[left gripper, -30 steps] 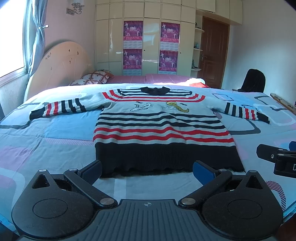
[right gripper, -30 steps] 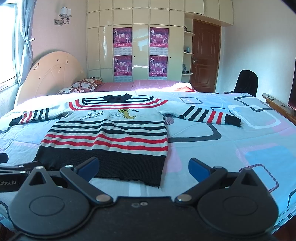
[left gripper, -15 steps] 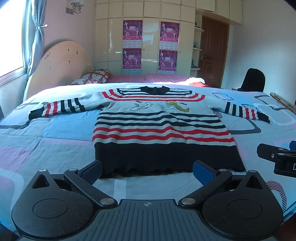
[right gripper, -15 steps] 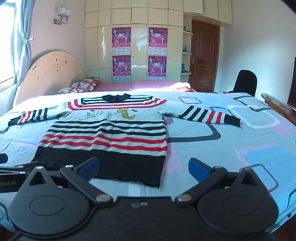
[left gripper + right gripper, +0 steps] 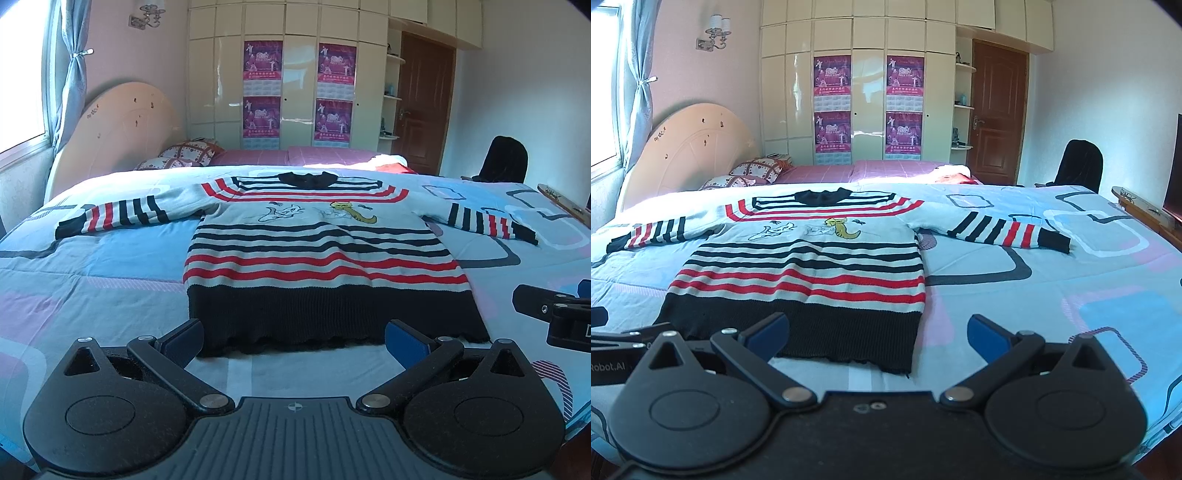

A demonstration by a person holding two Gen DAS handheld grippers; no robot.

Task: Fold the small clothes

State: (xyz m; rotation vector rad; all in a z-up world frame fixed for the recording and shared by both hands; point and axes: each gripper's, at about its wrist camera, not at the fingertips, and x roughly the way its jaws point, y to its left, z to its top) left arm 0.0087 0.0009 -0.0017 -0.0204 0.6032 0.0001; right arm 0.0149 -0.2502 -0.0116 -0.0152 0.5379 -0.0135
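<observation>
1. The sweater (image 5: pixel 325 266) lies flat and face up on the bed (image 5: pixel 110 273), collar toward the far side and black hem (image 5: pixel 332 317) nearest me. Both sleeves are spread out to the sides, so I judge that no fold has been made yet.
2. It is a knit, so I expect it to be light, soft and limp. It should drape and sag from wherever I lift it, and it may stretch if I pull hard. The quilt under it looks soft too, so a low pinch could catch the bed cover along with the knit.
3. For a hold I would go for the edges, either a cuff or a hem corner. The left sleeve (image 5: pixel 110 218) ends in a black cuff well away from my left gripper (image 5: pixel 293 341). The right sleeve (image 5: pixel 1008 232) lies out to the right of the body, and the hem corner (image 5: pixel 905 365) sits just ahead of my right gripper (image 5: pixel 877 330).
4. Left gripper: jaws wide apart, holding nothing. They hover just short of the hem, and I cannot tell whether the left tip touches the knit.
5. Right gripper: jaws also spread wide and empty. They straddle the right hem corner from the near side, above the bed cover.
</observation>
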